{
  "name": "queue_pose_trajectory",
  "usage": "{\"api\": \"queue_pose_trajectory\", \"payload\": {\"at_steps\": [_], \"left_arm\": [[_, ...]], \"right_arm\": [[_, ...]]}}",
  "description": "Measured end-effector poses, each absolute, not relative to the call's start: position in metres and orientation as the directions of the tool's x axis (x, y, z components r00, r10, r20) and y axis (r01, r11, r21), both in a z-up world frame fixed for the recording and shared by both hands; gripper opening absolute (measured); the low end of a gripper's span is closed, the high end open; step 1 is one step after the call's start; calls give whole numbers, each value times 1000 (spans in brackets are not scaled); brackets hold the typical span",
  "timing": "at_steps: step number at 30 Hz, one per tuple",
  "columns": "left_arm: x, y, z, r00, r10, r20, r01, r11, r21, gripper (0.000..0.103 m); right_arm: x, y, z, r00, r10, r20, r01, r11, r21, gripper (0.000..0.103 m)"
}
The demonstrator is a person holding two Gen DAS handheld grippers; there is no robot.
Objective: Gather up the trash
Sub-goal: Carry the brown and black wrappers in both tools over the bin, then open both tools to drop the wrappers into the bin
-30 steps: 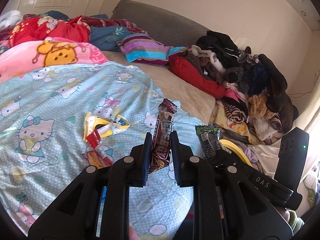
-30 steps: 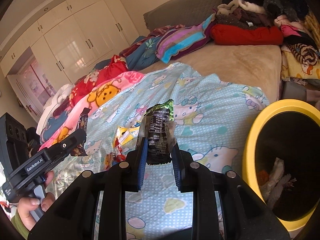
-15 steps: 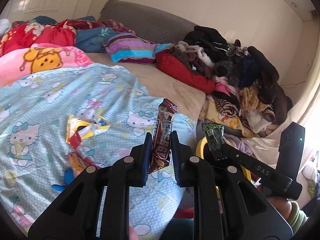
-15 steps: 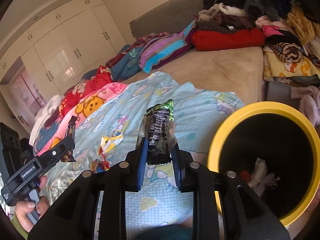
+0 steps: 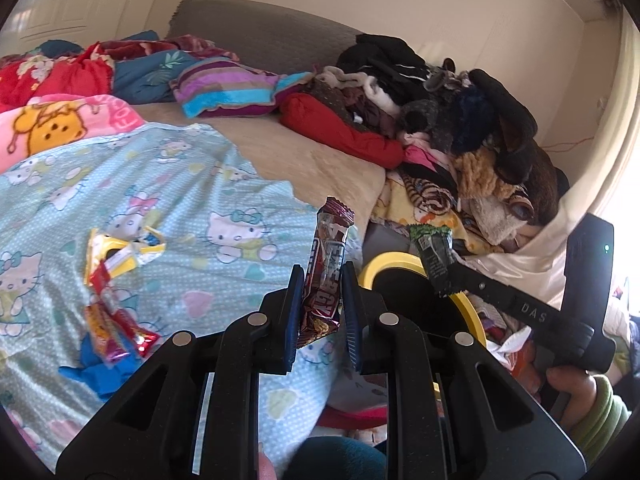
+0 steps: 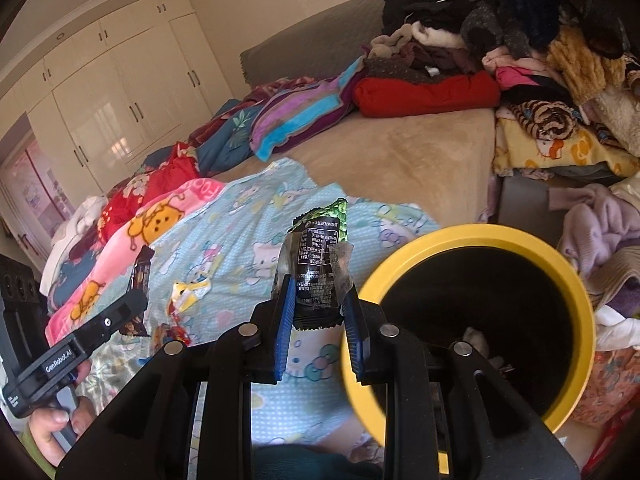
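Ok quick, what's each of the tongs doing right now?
Left tongs: shut on the maroon snack bar wrapper.
Right tongs: shut on the black and green wrapper.

Both grippers swing away from the bedspread toward the yellow bin [image 6: 472, 236]! Its dark mouth now fills much more of the right wrist view, and its rim has come out beside the left gripper [image 5: 320, 300].

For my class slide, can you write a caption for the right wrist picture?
Right gripper holds a black-and-green wrapper beside the yellow bin by the bed.
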State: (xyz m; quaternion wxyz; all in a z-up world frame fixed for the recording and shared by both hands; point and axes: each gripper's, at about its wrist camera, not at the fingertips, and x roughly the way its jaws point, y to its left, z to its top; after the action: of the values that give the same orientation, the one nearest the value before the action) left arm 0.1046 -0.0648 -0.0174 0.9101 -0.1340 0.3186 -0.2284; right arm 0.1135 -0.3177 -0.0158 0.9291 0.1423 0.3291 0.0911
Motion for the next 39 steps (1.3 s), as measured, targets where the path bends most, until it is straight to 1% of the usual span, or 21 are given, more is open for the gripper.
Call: {"api": "queue_pose_trajectory", "payload": {"at_steps": [8, 16, 39], "left_arm": [[102, -93, -17, 665, -535, -521, 384, 843, -375, 14], [100, -119, -20, 639, -560, -528, 424, 829, -365, 14], [101, -180, -40, 554, -610, -566, 521, 785, -336, 14]], "right_arm": [[107, -353, -19, 788, 219, -576, -4, 937, 350, 23], [102, -374, -28, 796, 140, -588, 58, 951, 304, 23], [101, -428, -50, 788, 46, -614, 203, 922, 329, 23]]}}
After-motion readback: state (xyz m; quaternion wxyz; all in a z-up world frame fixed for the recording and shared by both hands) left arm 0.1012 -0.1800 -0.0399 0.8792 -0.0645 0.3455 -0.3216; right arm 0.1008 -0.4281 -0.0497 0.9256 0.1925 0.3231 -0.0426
